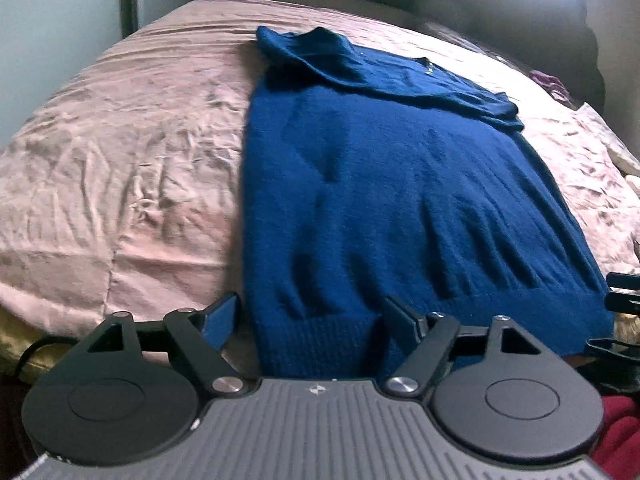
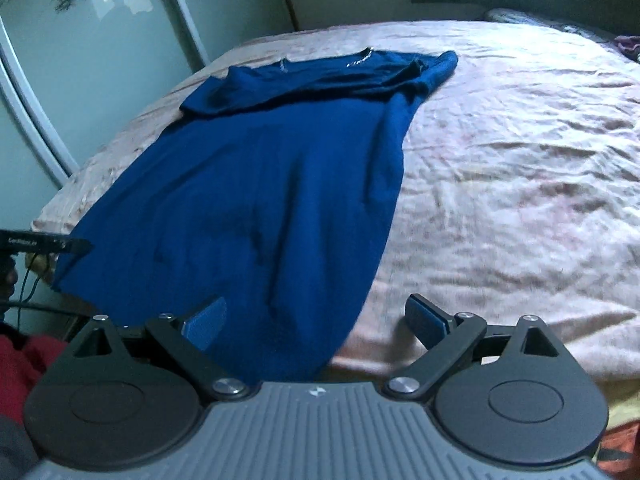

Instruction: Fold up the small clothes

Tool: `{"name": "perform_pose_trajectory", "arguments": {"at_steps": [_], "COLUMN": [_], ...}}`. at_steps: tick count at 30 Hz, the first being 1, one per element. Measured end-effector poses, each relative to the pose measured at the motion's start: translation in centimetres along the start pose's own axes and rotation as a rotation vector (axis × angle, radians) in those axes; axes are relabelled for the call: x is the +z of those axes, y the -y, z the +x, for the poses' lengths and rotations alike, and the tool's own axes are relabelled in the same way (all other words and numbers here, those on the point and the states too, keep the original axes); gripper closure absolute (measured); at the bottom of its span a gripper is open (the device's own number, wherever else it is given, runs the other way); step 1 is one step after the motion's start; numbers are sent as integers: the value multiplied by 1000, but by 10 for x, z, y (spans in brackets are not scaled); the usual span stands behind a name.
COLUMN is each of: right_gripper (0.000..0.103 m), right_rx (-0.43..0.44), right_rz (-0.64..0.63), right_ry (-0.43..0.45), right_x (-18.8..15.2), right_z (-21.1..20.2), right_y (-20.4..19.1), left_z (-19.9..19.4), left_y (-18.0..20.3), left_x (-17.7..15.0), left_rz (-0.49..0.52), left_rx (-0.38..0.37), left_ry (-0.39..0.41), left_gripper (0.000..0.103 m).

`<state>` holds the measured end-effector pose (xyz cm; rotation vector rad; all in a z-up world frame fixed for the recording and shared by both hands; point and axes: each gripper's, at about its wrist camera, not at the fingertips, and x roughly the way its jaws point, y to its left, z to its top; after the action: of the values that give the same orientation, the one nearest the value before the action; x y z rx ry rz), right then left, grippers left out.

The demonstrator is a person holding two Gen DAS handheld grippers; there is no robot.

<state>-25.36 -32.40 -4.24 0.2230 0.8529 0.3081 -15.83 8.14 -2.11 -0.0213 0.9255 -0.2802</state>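
blue knit sweater [image 1: 400, 200] lies flat on the pink bedspread [image 1: 120, 160], hem toward the near edge of the bed, collar at the far end. sleeves look already folded in across the chest — a band of doubled fabric sits over the upper part, seen in both views. body below it is a long, fairly smooth rectangle w/ a few soft ridges.

left gripper [image 1: 310, 316]: fingers spread wide, nothing held. it sits at the sweater's near-left hem corner; left finger over bedspread, right finger over the ribbed hem.

right gripper [image 2: 316, 318]: fingers spread wide too, nothing held. at the near-right hem corner; left finger over blue fabric, right finger over bedspread.

progress, judged: sleeve step done, lengthwise fold(s) not yet done. hem still lies flat, unlifted. likely next — each gripper pinches its hem corner, then carries hem up toward collar. whether fingers touch fabric yet: can't tell.

risk: knit is thick & floppy, could sag mid-span.
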Motion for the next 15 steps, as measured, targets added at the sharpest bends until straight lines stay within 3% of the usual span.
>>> {"name": "perform_pose_trajectory", "arguments": {"at_steps": [10, 12, 14, 15], "right_gripper": [19, 36, 36, 38], "right_rx": [46, 87, 89, 89], "right_rz": [-66, -60, -82, -85], "right_ry": [-50, -50, -44, -40], "right_x": [-7, -7, -7, -7], "right_z": [2, 4, 8, 9], "right_y": [-14, -19, -25, -27], "left_z": [2, 2, 1, 0], "left_y": [6, 8, 7, 7], "left_x": [-6, -6, -6, -6], "left_rz": [55, 63, 63, 65], "left_rx": [-9, -11, -19, -22], "left_ry": [16, 17, 20, 22], "left_gripper": [19, 23, 28, 36]}}
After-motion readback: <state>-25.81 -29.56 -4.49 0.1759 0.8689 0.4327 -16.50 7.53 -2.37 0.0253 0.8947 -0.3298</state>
